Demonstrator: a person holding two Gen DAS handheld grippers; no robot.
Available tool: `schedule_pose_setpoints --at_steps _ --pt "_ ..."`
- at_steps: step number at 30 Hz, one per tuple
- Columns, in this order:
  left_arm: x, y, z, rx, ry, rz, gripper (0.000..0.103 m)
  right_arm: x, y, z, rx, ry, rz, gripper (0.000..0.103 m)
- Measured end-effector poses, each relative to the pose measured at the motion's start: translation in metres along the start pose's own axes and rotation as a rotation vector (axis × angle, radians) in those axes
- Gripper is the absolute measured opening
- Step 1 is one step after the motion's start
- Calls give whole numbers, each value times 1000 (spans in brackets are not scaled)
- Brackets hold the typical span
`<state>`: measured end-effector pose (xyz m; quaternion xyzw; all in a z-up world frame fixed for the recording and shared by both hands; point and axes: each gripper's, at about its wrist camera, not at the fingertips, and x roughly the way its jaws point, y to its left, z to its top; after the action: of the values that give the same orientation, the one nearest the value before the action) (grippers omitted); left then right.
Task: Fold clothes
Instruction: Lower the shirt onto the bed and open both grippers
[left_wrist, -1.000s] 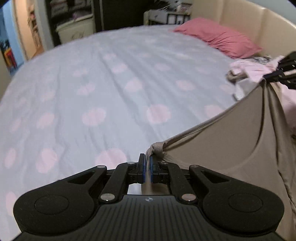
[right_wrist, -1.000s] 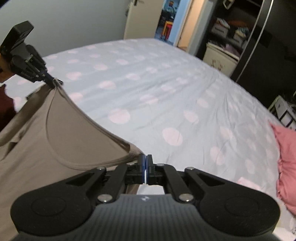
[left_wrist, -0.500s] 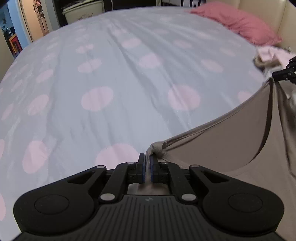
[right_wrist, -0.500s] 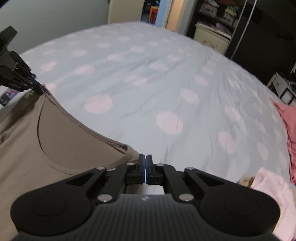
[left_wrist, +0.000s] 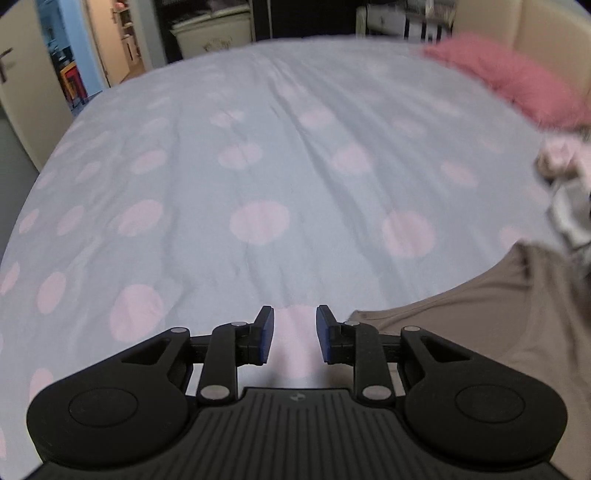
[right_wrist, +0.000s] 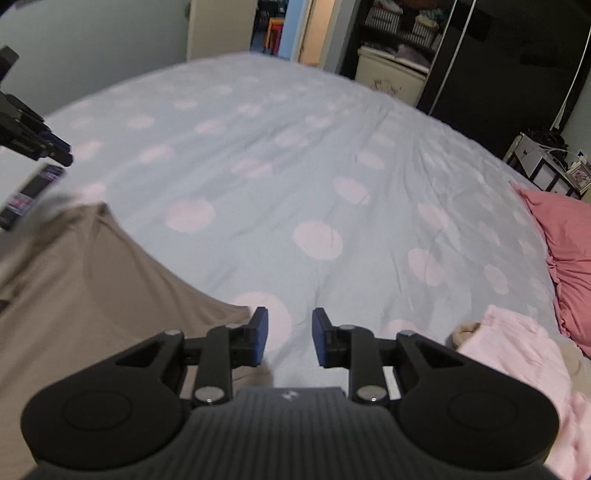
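The left gripper (left_wrist: 294, 334) was over the bed (left_wrist: 280, 155), pointing down at the blue sheet with its pink dots. Its fingers (left_wrist: 264, 336) were opening, and nothing was between them, only sheet showing in the gap. The brown shirt (left_wrist: 509, 325) lay on the bed just to the right of this gripper, with its curved neck edge facing the far side.

The right gripper (right_wrist: 290, 338) was over the bed too. Its fingers (right_wrist: 258, 338) were also opening, with nothing between them. In this view the brown shirt (right_wrist: 85, 291) lay to the left, and its edge came up just beside the left finger. The pictures did not show if it touched. The left gripper (right_wrist: 33, 142) showed far off at the left edge, above the shirt's other corner.

A pink cloth (right_wrist: 517, 354) lay in a heap near the right side. A red pillow (right_wrist: 565, 258) sat further right, by the head of the bed.
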<state>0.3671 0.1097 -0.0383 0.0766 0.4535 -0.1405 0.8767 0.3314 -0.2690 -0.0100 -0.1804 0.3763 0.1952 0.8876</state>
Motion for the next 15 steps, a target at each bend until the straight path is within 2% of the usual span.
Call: schedule_pose_setpoints --at_steps 3,8,15 --pt "-40 -4 -27 2 -19 -62 23 -46 11 -12 4 -29 36 30" --pt "-104 -22 -92 20 9 -108 23 -111 38 -49 14 -40 83 35" --pt "-159 -47 -180 -31 77 -100 23 -165 82 -104 61 -2 123 36"
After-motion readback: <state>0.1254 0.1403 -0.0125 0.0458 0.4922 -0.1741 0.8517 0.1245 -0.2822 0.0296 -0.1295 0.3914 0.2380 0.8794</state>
